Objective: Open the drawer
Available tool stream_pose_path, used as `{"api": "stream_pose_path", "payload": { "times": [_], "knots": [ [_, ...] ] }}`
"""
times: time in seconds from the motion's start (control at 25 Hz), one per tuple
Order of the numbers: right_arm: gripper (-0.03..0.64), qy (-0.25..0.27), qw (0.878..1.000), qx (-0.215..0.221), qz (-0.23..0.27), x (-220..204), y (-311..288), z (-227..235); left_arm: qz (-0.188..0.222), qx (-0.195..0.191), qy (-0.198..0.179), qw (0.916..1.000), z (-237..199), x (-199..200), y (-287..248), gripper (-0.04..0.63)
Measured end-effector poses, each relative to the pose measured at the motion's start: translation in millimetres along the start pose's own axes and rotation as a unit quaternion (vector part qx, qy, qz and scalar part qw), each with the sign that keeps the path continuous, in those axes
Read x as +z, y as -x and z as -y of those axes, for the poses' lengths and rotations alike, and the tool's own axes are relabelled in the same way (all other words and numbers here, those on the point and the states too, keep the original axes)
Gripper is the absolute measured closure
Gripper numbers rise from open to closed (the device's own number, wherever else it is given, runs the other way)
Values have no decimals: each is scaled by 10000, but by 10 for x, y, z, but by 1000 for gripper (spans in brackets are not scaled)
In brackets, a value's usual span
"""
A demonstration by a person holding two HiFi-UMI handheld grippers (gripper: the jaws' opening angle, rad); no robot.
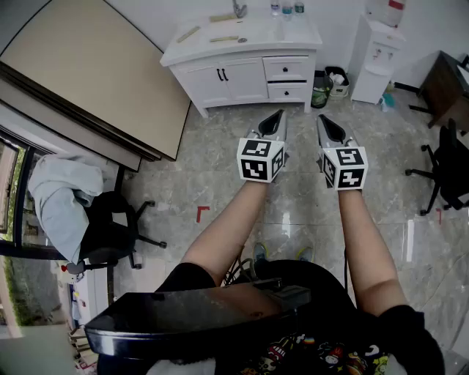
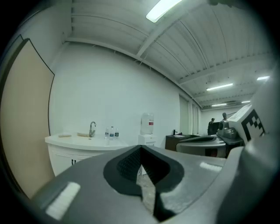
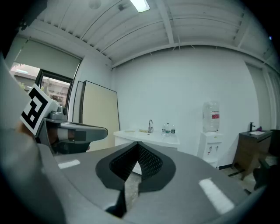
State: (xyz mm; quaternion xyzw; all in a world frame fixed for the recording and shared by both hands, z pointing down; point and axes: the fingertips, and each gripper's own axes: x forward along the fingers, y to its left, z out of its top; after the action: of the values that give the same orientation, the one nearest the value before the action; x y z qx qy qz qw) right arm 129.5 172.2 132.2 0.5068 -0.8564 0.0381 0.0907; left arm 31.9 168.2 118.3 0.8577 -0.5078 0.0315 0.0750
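The left gripper (image 1: pixel 278 115) and right gripper (image 1: pixel 323 118) are held side by side, jaws closed on nothing, well apart from the far cabinet's (image 1: pixel 209 86) shut drawer (image 1: pixel 287 69)

Bright, even light — ceiling tubes (image 2: pixel 164 9) (glare on floor (image 1: pixel 410 242)), fisheye edges dark.

The floor (image 1: pixel 220 187) is glossy marbled tile, the cabinet (image 1: pixel 242 79) smooth white-painted wood with a shiny countertop (image 1: pixel 256 36).
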Motion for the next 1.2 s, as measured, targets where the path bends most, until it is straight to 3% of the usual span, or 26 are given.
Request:
{"api": "stream_pose_path", "payload": {
  "times": [0.48, 0.68, 0.96, 1.2],
  "knots": [
    [595, -3, 9996, 238, 138, -95, -217, 474, -22, 246, 54, 9997, 111, -128, -542, 595],
    [595, -92, 9996, 251, 81, -214, -582, 578, -173, 250, 76, 9995, -57, -298, -768, 595],
    [595, -177, 9998, 19, -53, -369, -1824, 509, -269, 0, -17, 9996, -1144, -360, -1489, 595],
    [595, -343, 9976, -580, -138, -406, -3058, 667, -334, -496, -86, 9982, -2187, -351, -2403, 595]
  ]
}}
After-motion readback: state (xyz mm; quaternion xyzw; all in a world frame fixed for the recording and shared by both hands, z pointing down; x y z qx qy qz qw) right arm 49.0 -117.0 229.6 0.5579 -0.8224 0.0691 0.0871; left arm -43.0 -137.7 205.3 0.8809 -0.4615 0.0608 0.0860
